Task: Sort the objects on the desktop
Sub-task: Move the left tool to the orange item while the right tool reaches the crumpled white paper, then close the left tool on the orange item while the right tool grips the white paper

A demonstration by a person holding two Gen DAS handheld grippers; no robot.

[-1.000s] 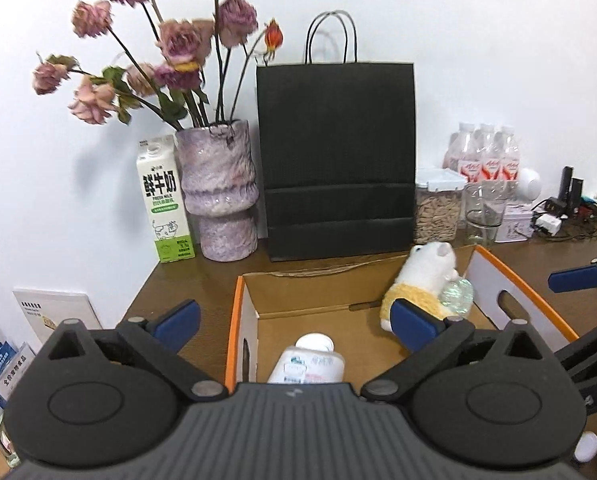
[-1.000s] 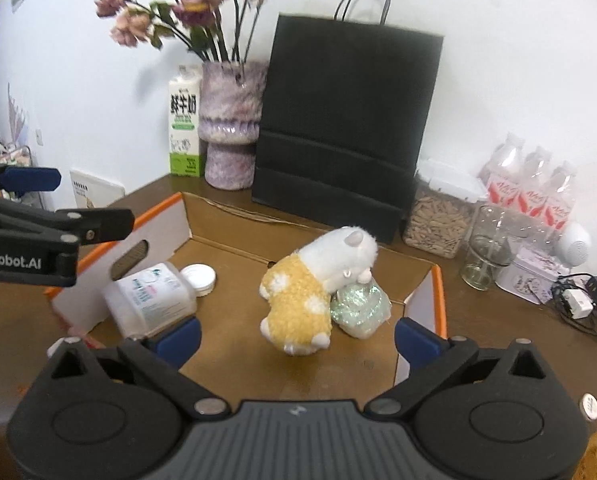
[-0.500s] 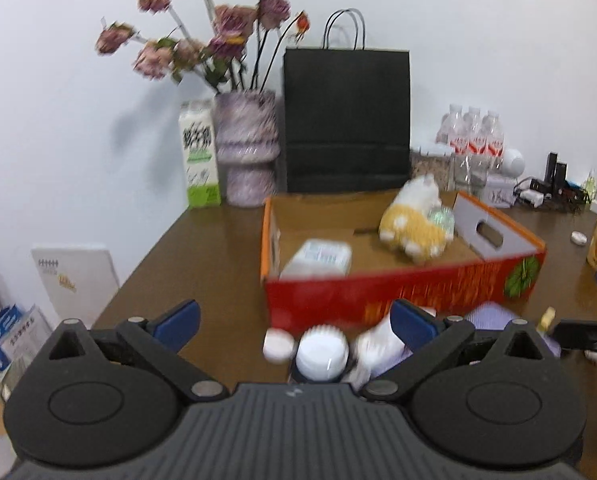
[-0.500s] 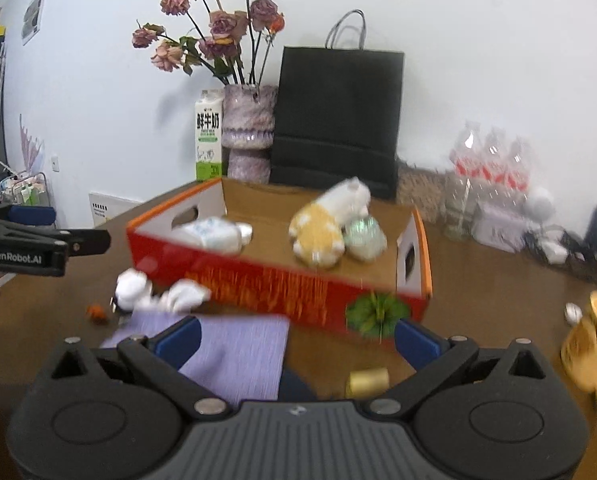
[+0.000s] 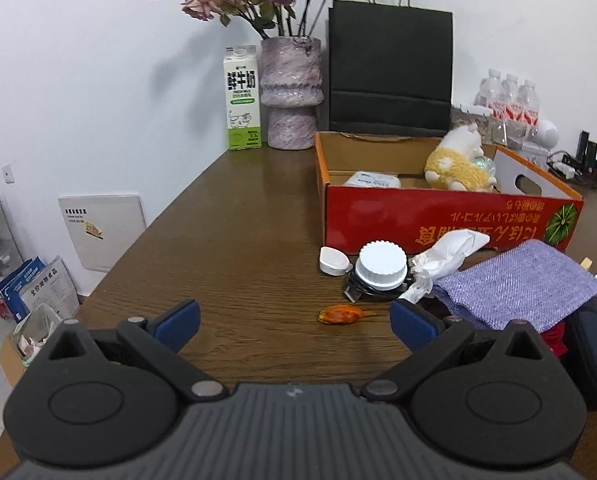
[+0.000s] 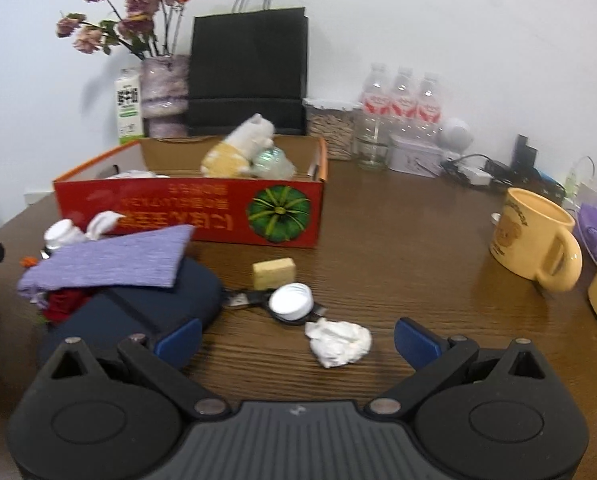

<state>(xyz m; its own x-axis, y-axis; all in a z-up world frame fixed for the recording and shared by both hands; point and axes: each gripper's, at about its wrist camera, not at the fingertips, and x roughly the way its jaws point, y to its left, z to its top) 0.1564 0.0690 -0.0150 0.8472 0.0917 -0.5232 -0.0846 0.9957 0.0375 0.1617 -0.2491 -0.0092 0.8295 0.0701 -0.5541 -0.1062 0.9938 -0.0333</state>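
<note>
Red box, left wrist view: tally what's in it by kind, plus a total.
Plush toy: 1
White bottle: 1
Glittery ball: 1
Total: 3 visible in the red box; its near wall hides part of the floor, so more could be lying low.

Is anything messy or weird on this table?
Yes. A crumpled tissue lies loose on the table, and a fallen orange flower bud sits far from the vase. The red box has its printing upside down, and the purple cloth is heaped over a dark pouch.
</note>
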